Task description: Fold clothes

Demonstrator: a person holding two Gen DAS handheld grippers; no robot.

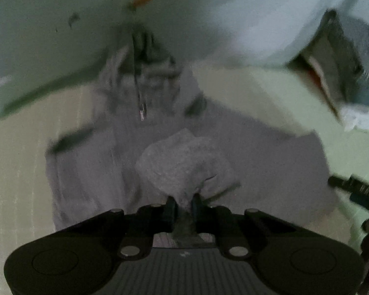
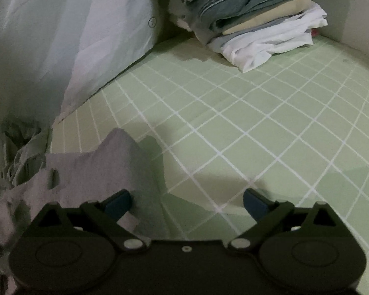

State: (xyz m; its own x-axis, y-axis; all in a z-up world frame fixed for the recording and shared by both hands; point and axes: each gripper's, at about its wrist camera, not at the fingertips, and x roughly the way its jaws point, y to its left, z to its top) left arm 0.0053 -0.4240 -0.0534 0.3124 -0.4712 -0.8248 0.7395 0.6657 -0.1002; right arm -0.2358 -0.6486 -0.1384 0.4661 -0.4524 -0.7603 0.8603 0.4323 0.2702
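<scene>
The garment (image 1: 184,157) is pale grey-lilac with dark accents at its pockets. The bed sheet (image 2: 258,123) is light green with a white grid pattern; the pillow (image 2: 73,49) at its far-left edge is pale blue-white with small printed motifs. The stack of folded clothes (image 2: 246,19) at the far edge shows green-white check, slate blue, cream and white layers.

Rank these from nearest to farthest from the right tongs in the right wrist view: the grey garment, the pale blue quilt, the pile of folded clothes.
1. grey garment: beside the left finger of the open right tongs.
2. pale blue quilt: upper left.
3. pile of folded clothes: top, far corner.
</scene>
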